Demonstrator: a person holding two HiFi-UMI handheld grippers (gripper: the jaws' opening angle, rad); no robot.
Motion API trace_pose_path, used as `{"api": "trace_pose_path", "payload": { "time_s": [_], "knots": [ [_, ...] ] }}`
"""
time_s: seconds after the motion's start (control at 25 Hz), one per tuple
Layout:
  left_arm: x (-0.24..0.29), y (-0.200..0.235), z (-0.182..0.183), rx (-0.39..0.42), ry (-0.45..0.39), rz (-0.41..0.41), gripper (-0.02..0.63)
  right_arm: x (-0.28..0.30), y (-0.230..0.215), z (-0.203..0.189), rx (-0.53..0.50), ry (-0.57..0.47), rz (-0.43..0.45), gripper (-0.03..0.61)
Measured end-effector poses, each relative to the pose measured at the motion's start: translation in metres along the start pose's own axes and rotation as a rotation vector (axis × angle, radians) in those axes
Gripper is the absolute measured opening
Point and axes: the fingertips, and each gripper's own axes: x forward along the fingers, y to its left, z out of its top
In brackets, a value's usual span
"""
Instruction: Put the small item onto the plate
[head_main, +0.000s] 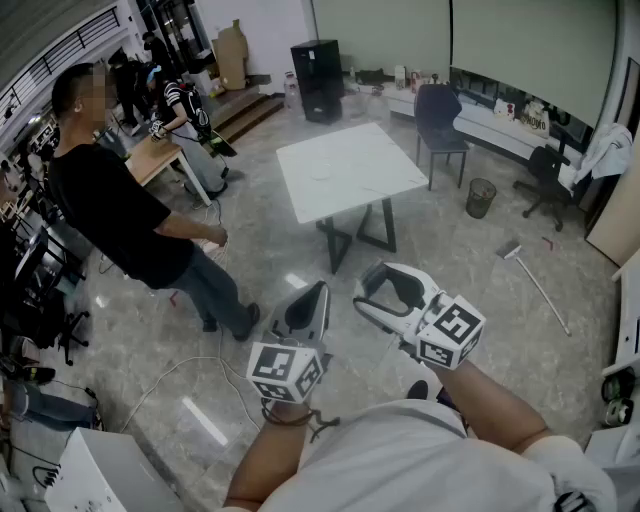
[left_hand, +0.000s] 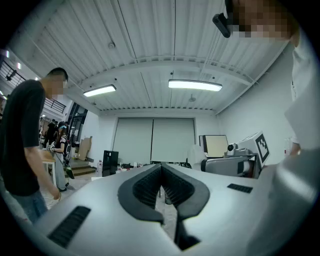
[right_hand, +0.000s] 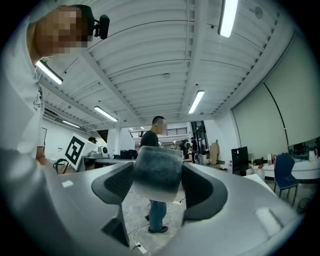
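My right gripper is shut on the small item, a dark grey roll with a pale lower edge, squeezed between both pads. In the right gripper view the gripper points out over the floor toward a standing person. My left gripper is held beside it, jaws together with nothing between them; the left gripper view shows its ribbed pads meeting at the tip. Both grippers hang in the air well short of the white table. A faint pale round shape lies on the tabletop; I cannot tell if it is the plate.
A person in a black shirt stands on the left. Beyond the table are a dark chair, a bin and a broom lying on the floor. Cables trail over the floor; a white box sits at the lower left.
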Motion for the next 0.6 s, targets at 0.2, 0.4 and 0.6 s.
{"api": "trace_pose_path", "payload": {
  "time_s": [0.2,0.4,0.6],
  "knots": [
    [-0.006,-0.002,0.004,-0.006,0.003,0.0,0.006,-0.003,0.007,0.004,-0.001,0.003,-0.001,0.296],
    [-0.012,0.001,0.0,-0.014,0.014,0.0,0.006,-0.002,0.013,0.006,-0.006,0.004,-0.005,0.296],
    [-0.021,0.002,-0.002,-0.013,0.008,0.003,0.006,-0.002,0.021,0.004,-0.012,0.013,-0.002,0.296]
  ]
}}
